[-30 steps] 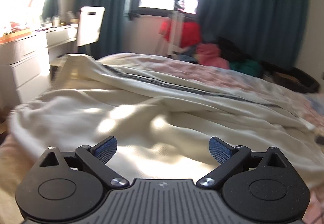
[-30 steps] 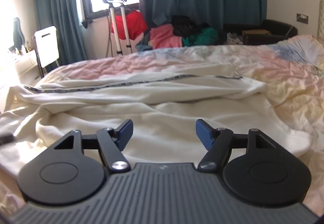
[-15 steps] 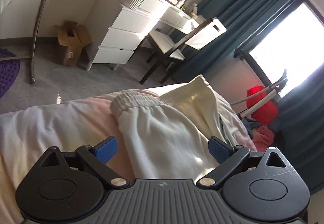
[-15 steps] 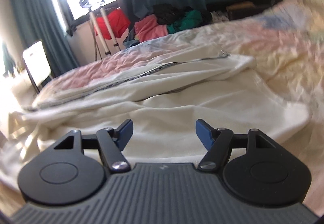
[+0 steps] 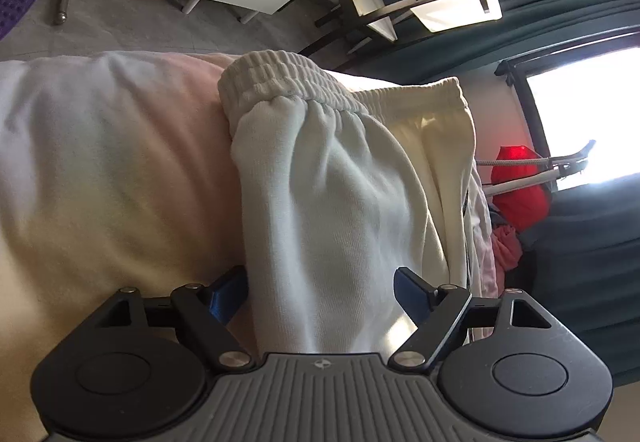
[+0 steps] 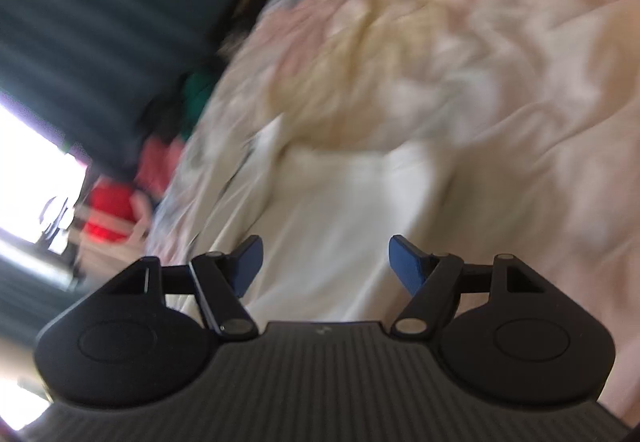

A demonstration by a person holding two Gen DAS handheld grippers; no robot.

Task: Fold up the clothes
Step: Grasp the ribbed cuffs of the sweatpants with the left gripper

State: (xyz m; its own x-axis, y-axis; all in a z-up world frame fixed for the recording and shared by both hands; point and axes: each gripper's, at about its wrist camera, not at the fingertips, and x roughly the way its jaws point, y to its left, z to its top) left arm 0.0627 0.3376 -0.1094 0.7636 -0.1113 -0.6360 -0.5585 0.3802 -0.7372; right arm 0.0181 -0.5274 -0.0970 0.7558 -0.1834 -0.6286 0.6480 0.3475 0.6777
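Straddling the cream sweatpants [image 5: 332, 210] on the bed [image 5: 100, 162], the left hand-held gripper [image 5: 320, 296] gapes wide, apparently ready to pinch; the right hand-held gripper [image 6: 326, 262], equally open, holds nothing.

Both wrist cams rolled sideways, close over bed [image 5: 100, 162] [image 6: 500, 62]; both catch window [image 5: 580, 114] [image 6: 36, 162] past bed; right blurry.

You've got soft, matt cream fleece on the garment [image 5: 340, 202], w/ a ribbed, gathered elastic cuff [image 5: 280, 78]. It lies on the bed cover [image 5: 100, 162], smooth matt cloth here, crinkled in the blurred right view. Both grippers, left [image 5: 320, 296] & right [image 6: 325, 264], look like matt black plastic w/ ridged grey housing, shiny metal pivot pins, blue finger pads [image 5: 408, 288].
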